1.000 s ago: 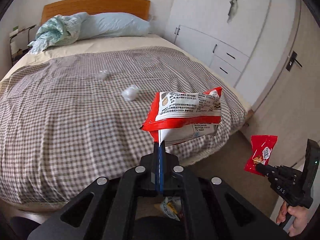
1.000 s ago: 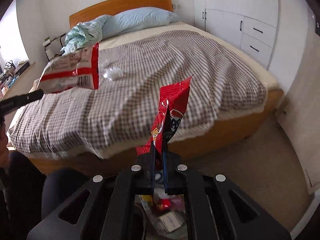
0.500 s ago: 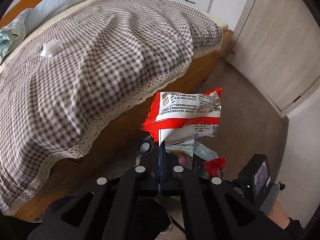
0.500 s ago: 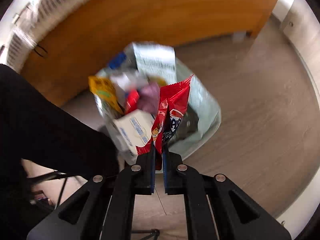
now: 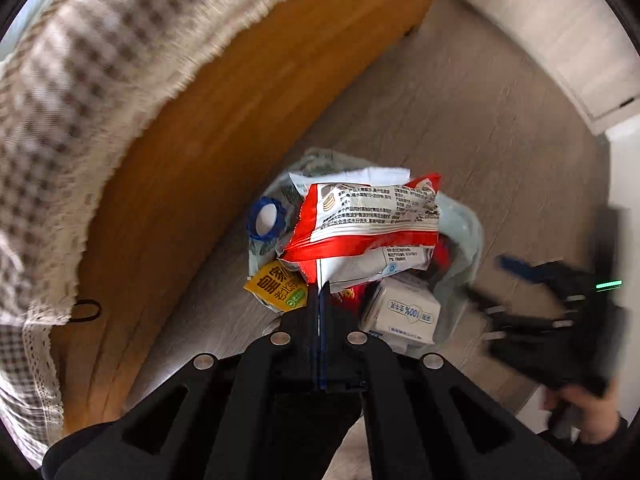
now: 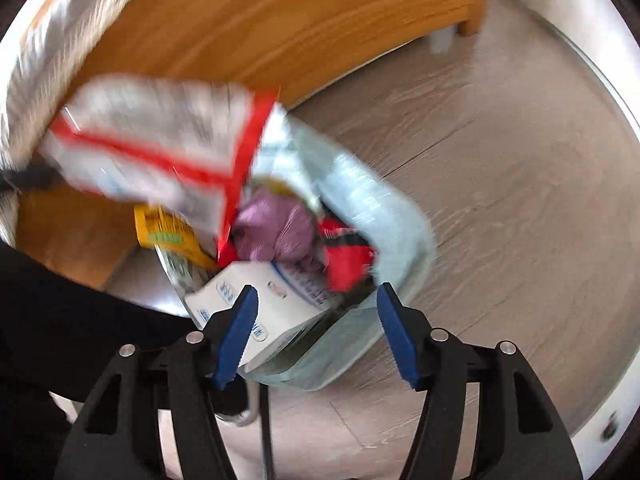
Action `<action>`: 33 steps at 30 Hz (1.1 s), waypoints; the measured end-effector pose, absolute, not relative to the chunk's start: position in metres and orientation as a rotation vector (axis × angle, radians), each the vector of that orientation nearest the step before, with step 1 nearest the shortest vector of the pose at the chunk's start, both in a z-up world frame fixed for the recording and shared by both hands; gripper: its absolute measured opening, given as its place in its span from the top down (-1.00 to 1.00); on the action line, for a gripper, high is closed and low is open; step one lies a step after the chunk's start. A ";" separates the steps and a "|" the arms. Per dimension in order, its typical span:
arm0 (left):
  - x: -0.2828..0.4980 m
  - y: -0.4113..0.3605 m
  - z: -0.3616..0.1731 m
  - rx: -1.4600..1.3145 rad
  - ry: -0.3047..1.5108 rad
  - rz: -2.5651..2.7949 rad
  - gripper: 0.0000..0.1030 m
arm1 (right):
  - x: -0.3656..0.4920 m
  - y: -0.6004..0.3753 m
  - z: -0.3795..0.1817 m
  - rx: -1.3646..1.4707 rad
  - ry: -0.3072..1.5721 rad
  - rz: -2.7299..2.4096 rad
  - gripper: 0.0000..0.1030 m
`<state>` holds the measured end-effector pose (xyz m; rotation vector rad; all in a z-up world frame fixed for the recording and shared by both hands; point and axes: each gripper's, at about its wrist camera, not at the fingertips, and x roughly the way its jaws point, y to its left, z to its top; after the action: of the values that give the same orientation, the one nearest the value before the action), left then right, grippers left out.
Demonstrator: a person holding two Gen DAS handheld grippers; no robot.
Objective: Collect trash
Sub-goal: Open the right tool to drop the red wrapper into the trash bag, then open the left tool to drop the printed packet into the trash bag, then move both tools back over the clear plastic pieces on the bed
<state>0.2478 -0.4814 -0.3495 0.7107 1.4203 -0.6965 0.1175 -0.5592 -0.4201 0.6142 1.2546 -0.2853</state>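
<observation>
Left wrist view
My left gripper (image 5: 319, 286): jaws pressed together on the bottom edge of the wrapper (image 5: 364, 226), a red and white snack pack with small print. Grip is firm; the pinched edge itself is hidden between the fingers.
Wrapper position: held above the bin (image 5: 460, 236), covering most of its opening.
Bin contents: a carton (image 5: 402, 314), a yellow pack (image 5: 278, 286) and a blue cap (image 5: 266, 218) show around the wrapper; the rest is covered by it.
My right gripper (image 5: 520, 270): at the right edge, badly blurred. I cannot read its jaws from here.
My right hand (image 5: 588, 416): partly cut off by the frame.
Surroundings: bed board (image 5: 208, 128) and checked cover (image 5: 60, 92), both smeared.

Right wrist view
My right gripper (image 6: 316, 300): fingers spread wide, nothing between them, poised over the bin (image 6: 376, 196).
Wrapper (image 6: 156, 148): upper left, over the bin's left side, heavily blurred; print unreadable.
Bin contents: carton (image 6: 256, 304) nearest my fingers, a purple wad (image 6: 276, 228), a red pack (image 6: 344, 256), yellow pack (image 6: 168, 232) half hidden under the wrapper.
Left gripper: only a dark smear at the left edge; not made out.
Floor (image 6: 500, 168): wood grain, blurred.
</observation>
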 end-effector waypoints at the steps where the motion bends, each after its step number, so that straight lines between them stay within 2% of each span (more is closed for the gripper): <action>1: 0.246 -0.485 -0.357 0.738 1.434 -0.698 1.00 | 0.109 -0.566 -0.414 0.646 1.227 -0.307 -0.16; 6: 0.240 -0.500 -0.399 0.848 1.541 -0.710 1.00 | 0.073 -0.591 -0.387 0.735 1.127 -0.401 -0.19; 16: 0.223 -0.512 -0.426 0.867 1.513 -0.707 0.97 | 0.070 -0.583 -0.376 0.744 1.125 -0.390 -0.19; 17: 0.222 -0.513 -0.424 0.851 1.505 -0.717 0.85 | 0.074 -0.583 -0.377 0.740 1.129 -0.387 -0.19; 18: 0.222 -0.513 -0.421 0.839 1.495 -0.725 0.49 | 0.077 -0.580 -0.378 0.733 1.131 -0.390 -0.19; 19: 0.222 -0.515 -0.417 0.828 1.482 -0.733 0.28 | 0.079 -0.577 -0.378 0.726 1.134 -0.388 -0.18; 29: 0.237 -0.502 -0.367 0.657 1.405 -0.668 0.24 | 0.091 -0.561 -0.354 0.646 1.138 -0.379 -0.18; 33: 0.246 -0.491 -0.325 0.534 1.369 -0.740 0.24 | 0.096 -0.554 -0.338 0.600 1.154 -0.400 -0.23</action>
<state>0.2457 -0.4912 -0.3255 0.5343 1.3686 -0.7397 0.0963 -0.5543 -0.3376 0.5999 1.1539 -0.4003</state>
